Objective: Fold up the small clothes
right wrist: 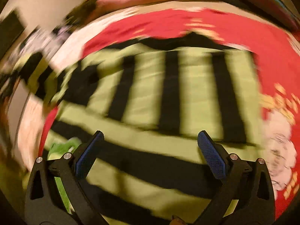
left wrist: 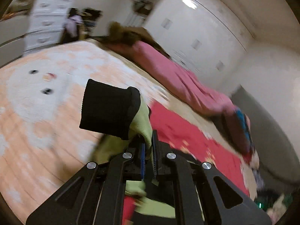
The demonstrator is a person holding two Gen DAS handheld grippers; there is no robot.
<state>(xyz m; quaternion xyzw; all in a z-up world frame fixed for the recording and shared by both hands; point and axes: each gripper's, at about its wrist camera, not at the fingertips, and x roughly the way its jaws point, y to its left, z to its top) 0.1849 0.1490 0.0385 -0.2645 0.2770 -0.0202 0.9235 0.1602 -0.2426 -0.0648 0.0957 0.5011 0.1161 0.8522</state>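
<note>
My left gripper is shut on the sleeve of a small yellow-green sweater, with the black cuff sticking up beyond the blue pads. The sleeve hangs lifted above a bed. In the right wrist view the sweater's striped body, yellow-green with black bands, lies spread flat on a red blanket. My right gripper hovers over it, jaws wide open, nothing between the blue pads. Both views are blurred by motion.
A peach and white blanket covers the left of the bed. A pink cloth lies along the bed's far edge by white wardrobe doors. A white chest of drawers stands at the back left. A white patch shows on the red blanket.
</note>
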